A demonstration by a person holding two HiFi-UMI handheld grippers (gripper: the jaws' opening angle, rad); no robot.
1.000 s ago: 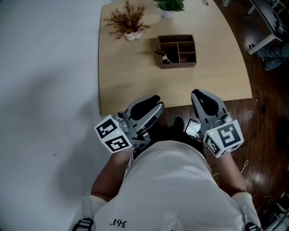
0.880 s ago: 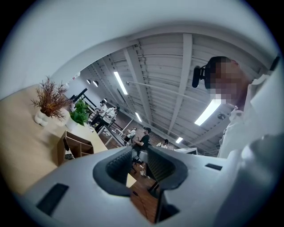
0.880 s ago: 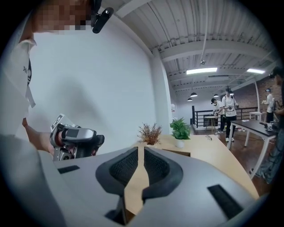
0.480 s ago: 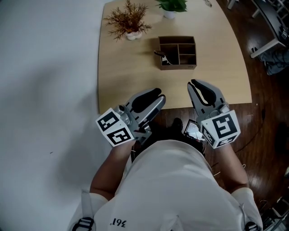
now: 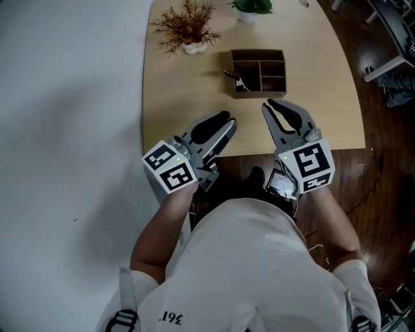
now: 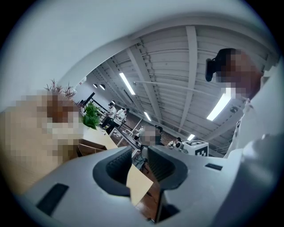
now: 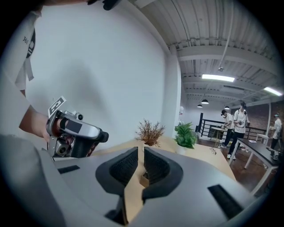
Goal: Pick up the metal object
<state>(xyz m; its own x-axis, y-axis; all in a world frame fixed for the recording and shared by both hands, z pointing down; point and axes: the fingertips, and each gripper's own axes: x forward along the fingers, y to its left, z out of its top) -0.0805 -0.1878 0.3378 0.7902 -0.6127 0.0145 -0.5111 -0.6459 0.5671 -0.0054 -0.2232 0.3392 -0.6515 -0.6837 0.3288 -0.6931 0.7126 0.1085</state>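
Observation:
A brown wooden organiser box (image 5: 259,71) with several compartments stands on the beige table (image 5: 181,91). A small dark and metallic object (image 5: 238,82) lies in its left compartment; it is too small to make out further. My right gripper (image 5: 277,109) hovers over the table just short of the box, jaws nearly together with nothing between them (image 7: 142,153). My left gripper (image 5: 224,126) is over the table's near edge, left of the right one, jaws likewise close together and empty (image 6: 140,153). The box does not show clearly in either gripper view.
A dried brown plant in a white pot (image 5: 187,29) and a green potted plant (image 5: 249,8) stand at the table's far end. Dark wood floor lies to the right and pale floor to the left. Several people stand far off (image 7: 235,122).
Both grippers have moved forward from the person's waist to over the table's near edge. The right one has come closest to the box. Jaw openings look unchanged.

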